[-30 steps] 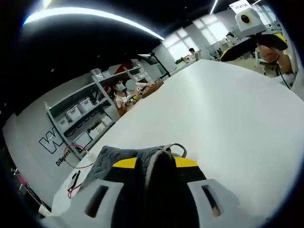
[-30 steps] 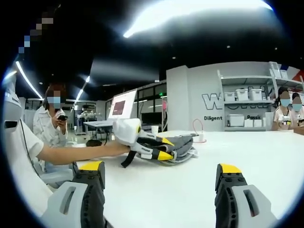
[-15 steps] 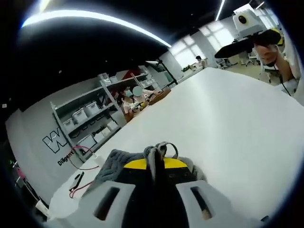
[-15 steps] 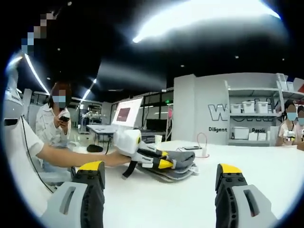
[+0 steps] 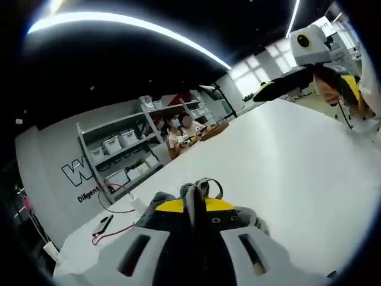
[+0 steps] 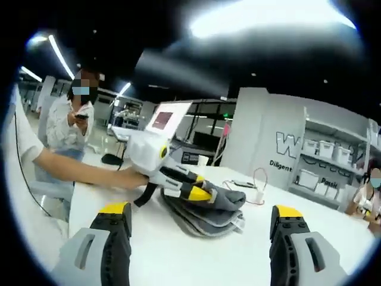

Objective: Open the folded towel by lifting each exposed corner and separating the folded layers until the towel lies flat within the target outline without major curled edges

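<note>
The folded grey towel is seen at centre frame on the white counter, judged soft and limp. Its top corner is pinched by the left hand-held gripper; the right hand-held gripper is held wide, empty.

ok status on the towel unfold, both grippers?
Left gripper shut on towel corner, top layer lifted. Right gripper open, clear of it. Towel folded on white table. Red cable lies beyond.
</note>
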`<state>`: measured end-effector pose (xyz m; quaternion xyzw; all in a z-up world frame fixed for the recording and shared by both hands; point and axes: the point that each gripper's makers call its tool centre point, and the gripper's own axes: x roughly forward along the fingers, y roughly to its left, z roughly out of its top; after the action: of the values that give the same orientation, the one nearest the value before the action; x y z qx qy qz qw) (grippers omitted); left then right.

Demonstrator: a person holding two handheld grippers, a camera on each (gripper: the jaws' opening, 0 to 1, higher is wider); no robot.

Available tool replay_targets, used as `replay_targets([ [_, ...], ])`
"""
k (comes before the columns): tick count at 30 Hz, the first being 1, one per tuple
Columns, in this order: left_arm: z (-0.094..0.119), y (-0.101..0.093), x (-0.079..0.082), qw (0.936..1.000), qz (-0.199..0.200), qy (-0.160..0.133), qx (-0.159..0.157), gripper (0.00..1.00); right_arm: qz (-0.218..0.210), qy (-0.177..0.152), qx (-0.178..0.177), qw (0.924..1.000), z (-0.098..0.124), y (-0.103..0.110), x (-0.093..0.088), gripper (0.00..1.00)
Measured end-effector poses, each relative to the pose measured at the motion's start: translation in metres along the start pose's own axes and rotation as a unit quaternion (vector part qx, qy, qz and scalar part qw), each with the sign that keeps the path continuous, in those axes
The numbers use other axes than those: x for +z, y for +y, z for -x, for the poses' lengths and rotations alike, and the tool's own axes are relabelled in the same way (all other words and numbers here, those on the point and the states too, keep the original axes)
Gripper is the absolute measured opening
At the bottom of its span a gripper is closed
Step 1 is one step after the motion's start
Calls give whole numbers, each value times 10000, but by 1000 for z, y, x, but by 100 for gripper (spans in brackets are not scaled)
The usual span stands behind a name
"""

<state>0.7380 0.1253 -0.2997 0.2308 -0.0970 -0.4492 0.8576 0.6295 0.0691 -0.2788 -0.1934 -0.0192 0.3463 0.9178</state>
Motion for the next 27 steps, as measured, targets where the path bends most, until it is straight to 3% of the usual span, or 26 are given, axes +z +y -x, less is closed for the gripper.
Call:
replay_targets([
  [1, 1, 2, 2, 10000, 27, -35, 66, 8, 162, 20, 66, 9998, -7, 1, -3, 99],
  [2, 1, 5, 3, 9999, 60, -65, 109, 8, -20, -52, 213, 9998, -15, 5, -4, 99],
  [4, 3, 9, 4, 9997, 132, -108, 183, 8, -510, -105, 538, 9972, -21, 15, -5, 97],
  [5, 3, 13, 4, 9994, 213, -145, 227, 8, -1017, 79, 776, 9917, -30, 20, -13, 93],
  [6, 3, 14, 2, 9992, 315, -121, 193, 8, -889, 153, 826, 9925, -37, 21, -17, 91],
  [7, 5, 16, 1, 9972, 721, -83, 190, 8, -681, 124, 806, 9943, -42, 19, -18, 90],
  [8, 6, 25, 4, 9957, 854, -222, 274, 8, -492, 109, 766, 9958, -47, 16, -19, 92],
  [12, 11, 37, 3, 9956, 801, -263, 415, 8, -233, 2, 784, 9966, -63, 12, -24, 92],
  [13, 13, 42, 4, 9958, 684, -278, 545, 8, -342, -26, 897, 9954, -70, 12, -28, 92],
  [14, 14, 45, 5, 9951, 747, -321, 566, 8, -847, 88, 1133, 9899, -79, 15, -37, 91],
  [15, 17, 43, 7, 9950, 759, -316, 564, 8, -952, 113, 1200, 9881, -84, 15, -40, 90],
  [18, 25, 47, 14, 9941, 692, -383, 744, 8, -795, 406, 1187, 9889, -106, 6, -58, 93],
  [21, 25, 51, 14, 9935, 698, -431, 784, 8, -575, 242, 1292, 9896, -119, 6, -55, 91],
  [27, 28, 53, 15, 9928, 710, -459, 851, 8, -414, 433, 1533, 9864, -136, 12, -62, 88],
])
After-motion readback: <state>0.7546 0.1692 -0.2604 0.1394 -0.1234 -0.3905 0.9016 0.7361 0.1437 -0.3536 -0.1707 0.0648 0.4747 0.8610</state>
